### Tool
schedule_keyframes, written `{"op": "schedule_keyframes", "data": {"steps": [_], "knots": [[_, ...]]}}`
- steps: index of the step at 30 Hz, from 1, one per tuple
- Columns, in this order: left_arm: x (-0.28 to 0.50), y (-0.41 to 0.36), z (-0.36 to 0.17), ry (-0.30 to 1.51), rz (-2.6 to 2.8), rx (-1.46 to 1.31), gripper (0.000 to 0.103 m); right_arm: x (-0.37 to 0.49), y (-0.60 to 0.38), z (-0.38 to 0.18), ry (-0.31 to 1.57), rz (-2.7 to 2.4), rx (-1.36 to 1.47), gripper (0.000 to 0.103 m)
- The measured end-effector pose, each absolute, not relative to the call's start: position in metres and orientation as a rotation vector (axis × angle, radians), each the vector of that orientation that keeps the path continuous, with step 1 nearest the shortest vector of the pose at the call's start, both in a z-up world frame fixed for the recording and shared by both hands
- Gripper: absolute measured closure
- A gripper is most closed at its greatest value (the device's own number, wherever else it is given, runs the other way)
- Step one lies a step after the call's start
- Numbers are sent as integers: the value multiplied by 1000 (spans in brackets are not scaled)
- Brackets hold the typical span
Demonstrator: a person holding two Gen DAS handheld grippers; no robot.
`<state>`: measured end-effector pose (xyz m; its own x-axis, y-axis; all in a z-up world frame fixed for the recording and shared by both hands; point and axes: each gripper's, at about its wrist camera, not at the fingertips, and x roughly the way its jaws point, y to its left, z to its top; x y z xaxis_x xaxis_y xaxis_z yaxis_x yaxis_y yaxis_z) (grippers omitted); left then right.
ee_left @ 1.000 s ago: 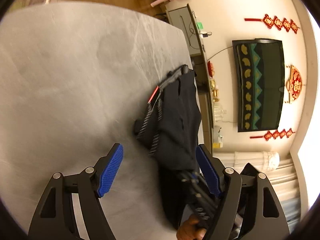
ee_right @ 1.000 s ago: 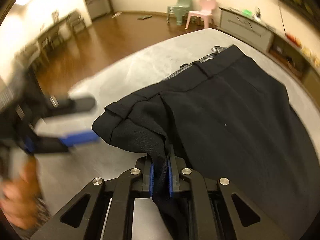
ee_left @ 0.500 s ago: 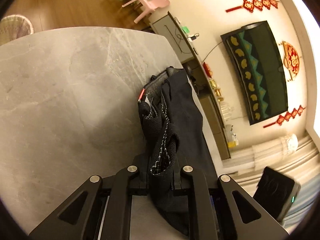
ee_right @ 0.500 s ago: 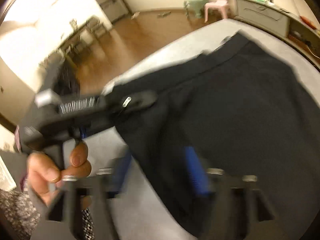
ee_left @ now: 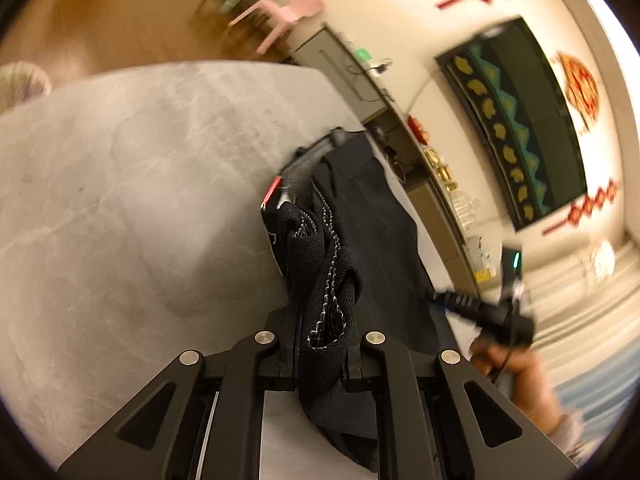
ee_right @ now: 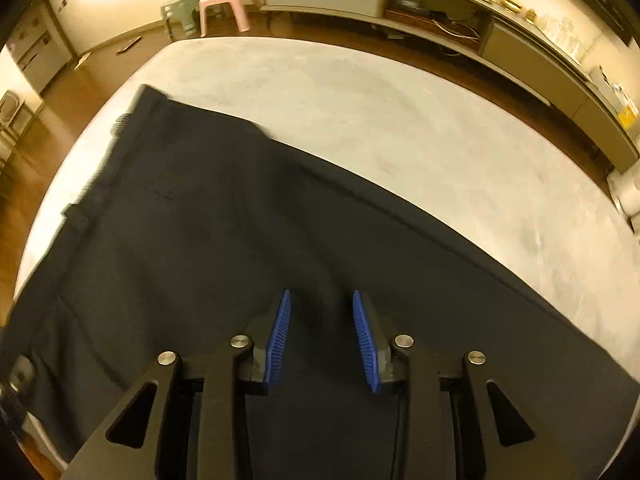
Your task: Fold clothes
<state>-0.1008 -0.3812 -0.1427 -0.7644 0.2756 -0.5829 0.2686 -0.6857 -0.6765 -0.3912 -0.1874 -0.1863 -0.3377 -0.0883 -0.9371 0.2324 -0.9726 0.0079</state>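
A: Changes since half a second ago? 
B: Right gripper: has let go of the dark garment; blue ribbed pads now parted, poised over flat cloth. Left gripper: unchanged, clamped on a bunched fold.

A: Material? 
B: Garment: dark woven fabric, pale stitched seam edges, mesh lining at the far end, small red tab. Table: grey, marbled, rounded corner.

A: Legible writing? 
B: None readable.

A: Position, axis? 
B: Spread on the table; long axis runs away from the left gripper toward the far table edge, waistband end farthest.
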Motion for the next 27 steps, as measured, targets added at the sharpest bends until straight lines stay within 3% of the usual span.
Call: {"op": "schedule_keyframes", "data": {"steps": [1, 2, 3, 8, 12, 13, 14, 15, 18, 23, 27], "knots": [[-102, -376, -139, -1188, 2700, -1071, 91, -388, -198, -172, 206, -2401, 1642, 52], [-102, -367, -134, -1110, 2731, -1063, 91, -386, -225, -156, 225, -2367, 1582, 29], [-103, -358, -130, -1023, 2765, -1062, 91, -384, -244, -146, 227, -2333, 1539, 17], [-102, -322, -114, -639, 2899, -1055, 91, -387, -353, -132, 248, -2069, 1522, 17], [-101, -317, -113, -556, 2900, -1061, 91, -406, -416, -176, 507, -1937, 1662, 19], [-100, -317, -114, -547, 2897, -1065, 91, -408, -420, -185, 584, -1923, 1687, 21], [-100, -317, -114, -540, 2891, -1067, 91, -411, -415, -189, 608, -1935, 1704, 49], [-98, -316, -112, -529, 2885, -1060, 91, -414, -409, -193, 628, -1949, 1721, 91], [-91, -311, -104, -481, 2875, -1018, 91, -406, -371, -160, 494, -2056, 1588, 93], [-73, -273, -79, -342, 2701, -887, 90, -370, -239, -105, 54, -2224, 1447, 93], [-68, -243, -76, -282, 2438, -901, 87, -334, -126, -123, -262, -2268, 1463, 93]]}}
